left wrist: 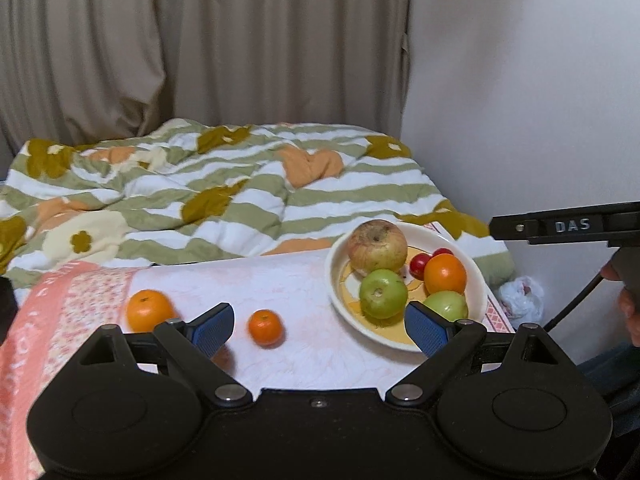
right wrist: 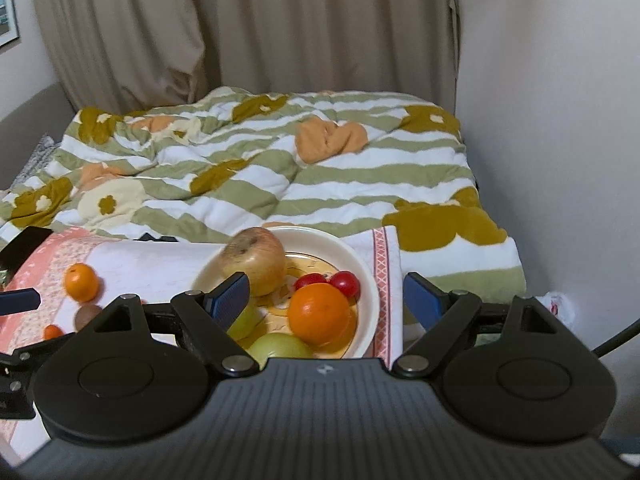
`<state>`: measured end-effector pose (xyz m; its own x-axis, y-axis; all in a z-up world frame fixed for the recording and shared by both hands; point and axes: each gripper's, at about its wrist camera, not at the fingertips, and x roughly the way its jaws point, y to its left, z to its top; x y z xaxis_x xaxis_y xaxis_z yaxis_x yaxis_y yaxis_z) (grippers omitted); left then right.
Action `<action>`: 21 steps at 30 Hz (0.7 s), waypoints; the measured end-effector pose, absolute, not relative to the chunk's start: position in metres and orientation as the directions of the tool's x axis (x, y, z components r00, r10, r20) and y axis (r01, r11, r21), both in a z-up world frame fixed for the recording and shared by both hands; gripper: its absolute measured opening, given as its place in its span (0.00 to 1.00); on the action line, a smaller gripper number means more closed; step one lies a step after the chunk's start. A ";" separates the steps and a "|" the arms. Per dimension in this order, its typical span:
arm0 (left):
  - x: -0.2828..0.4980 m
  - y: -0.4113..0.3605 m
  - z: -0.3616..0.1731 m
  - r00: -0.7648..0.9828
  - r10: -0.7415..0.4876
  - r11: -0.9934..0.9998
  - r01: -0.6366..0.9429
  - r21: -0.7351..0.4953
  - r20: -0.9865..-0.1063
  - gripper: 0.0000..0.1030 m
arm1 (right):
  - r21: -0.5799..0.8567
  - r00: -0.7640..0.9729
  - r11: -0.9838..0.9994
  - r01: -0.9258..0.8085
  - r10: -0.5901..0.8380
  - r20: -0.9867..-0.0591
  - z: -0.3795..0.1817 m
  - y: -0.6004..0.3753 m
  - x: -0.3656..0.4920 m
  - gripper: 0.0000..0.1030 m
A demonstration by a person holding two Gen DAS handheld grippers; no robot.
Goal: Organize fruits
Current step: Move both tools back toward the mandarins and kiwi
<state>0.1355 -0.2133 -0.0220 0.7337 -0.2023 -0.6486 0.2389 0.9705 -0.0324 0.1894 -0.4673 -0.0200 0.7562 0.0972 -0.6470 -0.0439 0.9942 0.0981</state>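
Observation:
A cream plate (left wrist: 336, 280) (right wrist: 370, 280) on the pink-and-white cloth holds a large russet apple (left wrist: 377, 246) (right wrist: 256, 262), two green apples (left wrist: 383, 294), an orange (left wrist: 445, 273) (right wrist: 319, 313) and two cherry tomatoes (left wrist: 419, 263) (right wrist: 345, 283). Left of the plate lie a small mandarin (left wrist: 265, 327) and a larger orange (left wrist: 149, 310) (right wrist: 81, 282). A brown fruit (right wrist: 87, 316) lies near them. My left gripper (left wrist: 319, 330) is open and empty, above the cloth by the small mandarin. My right gripper (right wrist: 326, 298) is open and empty, over the plate.
A striped flowered duvet (left wrist: 224, 192) covers the bed behind the table. Beige curtains (left wrist: 200, 40) hang at the back, a white wall stands on the right. A white plastic bag (left wrist: 522, 296) lies on the floor right of the table.

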 end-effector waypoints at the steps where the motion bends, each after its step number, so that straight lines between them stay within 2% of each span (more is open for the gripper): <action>1: 0.130 -0.209 -0.020 0.740 -0.190 0.974 0.226 -0.028 -0.645 0.93 | 0.096 0.759 0.994 -0.053 0.103 -0.643 -0.017 -0.464 0.185 0.99; 3: 0.120 -0.198 -0.016 0.751 -0.158 0.980 0.197 -0.012 -0.641 0.97 | 0.092 0.766 0.993 -0.073 0.115 -0.632 -0.010 -0.456 0.175 1.00; 11: 0.095 -0.147 -0.014 0.761 -0.069 0.994 0.111 0.025 -0.646 0.97 | 0.092 0.775 0.987 -0.130 0.159 -0.612 0.005 -0.413 0.145 1.00; 21: 0.101 -0.076 -0.026 0.733 -0.114 0.982 0.186 0.036 -0.670 0.97 | 0.095 0.757 0.990 -0.107 0.143 -0.638 -0.001 -0.345 0.131 1.00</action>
<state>0.1006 -0.0763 -0.0262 0.7335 -0.1143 -0.6700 0.1855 0.9820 0.0356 0.1314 -0.3451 -0.0006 0.7569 0.1434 -0.6376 -0.1074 0.9897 0.0951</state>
